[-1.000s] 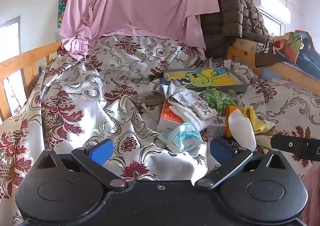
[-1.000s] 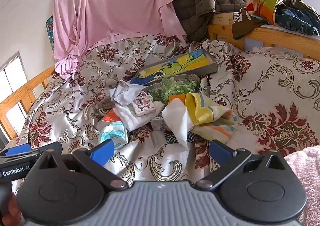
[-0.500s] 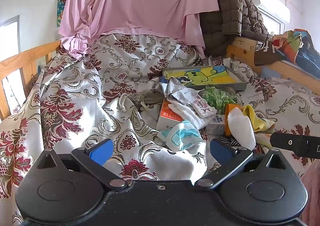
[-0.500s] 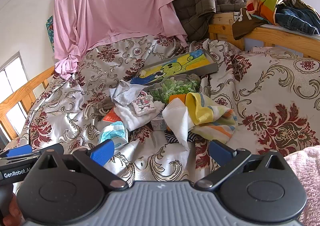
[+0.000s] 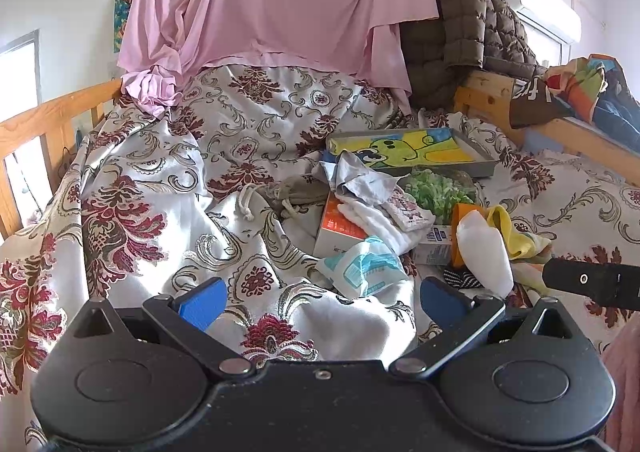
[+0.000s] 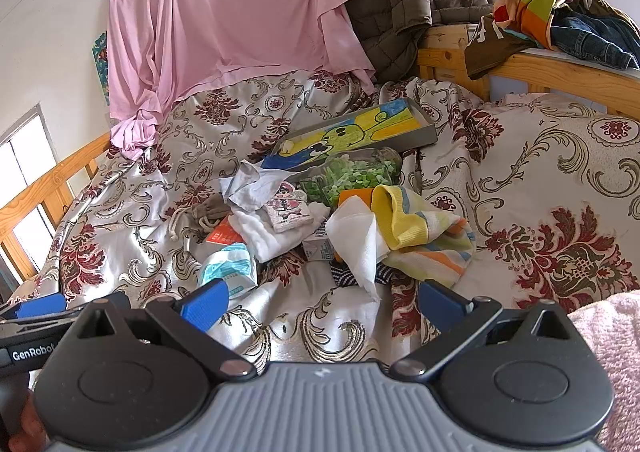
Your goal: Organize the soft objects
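Approach step, nothing picked: left tongs (image 5: pixel 320 302) and right tongs (image 6: pixel 322 302) both spread, empty, short of the soft pile (image 6: pixel 320 219) mid-bed; next probably reach the white cloth (image 6: pixel 358 240).

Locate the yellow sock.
In the right wrist view, the yellow sock lies right of centre in the pile, beside the white tissue, below the jar.
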{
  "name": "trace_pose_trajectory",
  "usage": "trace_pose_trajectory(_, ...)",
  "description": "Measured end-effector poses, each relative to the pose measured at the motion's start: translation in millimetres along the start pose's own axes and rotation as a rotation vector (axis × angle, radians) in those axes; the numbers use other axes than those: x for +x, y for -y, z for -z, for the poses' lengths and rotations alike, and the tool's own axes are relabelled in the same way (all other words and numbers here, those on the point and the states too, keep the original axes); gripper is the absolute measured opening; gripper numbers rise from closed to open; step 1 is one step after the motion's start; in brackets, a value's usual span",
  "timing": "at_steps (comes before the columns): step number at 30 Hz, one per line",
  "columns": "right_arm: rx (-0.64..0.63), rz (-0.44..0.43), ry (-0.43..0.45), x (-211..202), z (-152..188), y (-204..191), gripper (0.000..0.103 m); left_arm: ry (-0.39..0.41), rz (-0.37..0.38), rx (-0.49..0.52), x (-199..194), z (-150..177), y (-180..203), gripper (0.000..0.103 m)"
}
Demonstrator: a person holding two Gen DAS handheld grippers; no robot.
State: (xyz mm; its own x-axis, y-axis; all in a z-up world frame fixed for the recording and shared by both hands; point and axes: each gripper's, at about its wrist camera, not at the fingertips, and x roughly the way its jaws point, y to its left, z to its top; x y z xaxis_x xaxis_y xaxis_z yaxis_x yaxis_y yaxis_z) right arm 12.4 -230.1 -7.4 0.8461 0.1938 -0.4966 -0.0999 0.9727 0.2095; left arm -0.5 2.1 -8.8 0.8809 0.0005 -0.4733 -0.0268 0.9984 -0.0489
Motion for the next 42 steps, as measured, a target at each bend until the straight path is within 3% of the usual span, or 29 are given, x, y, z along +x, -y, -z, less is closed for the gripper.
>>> trace_pose_trajectory(42, 0.003, -0.002, 0.000, 1.5, 0.7, 3.4, 0.103, -0.007, -0.004, 0.003, 1.7, 0.6, 0.2, 0.102)
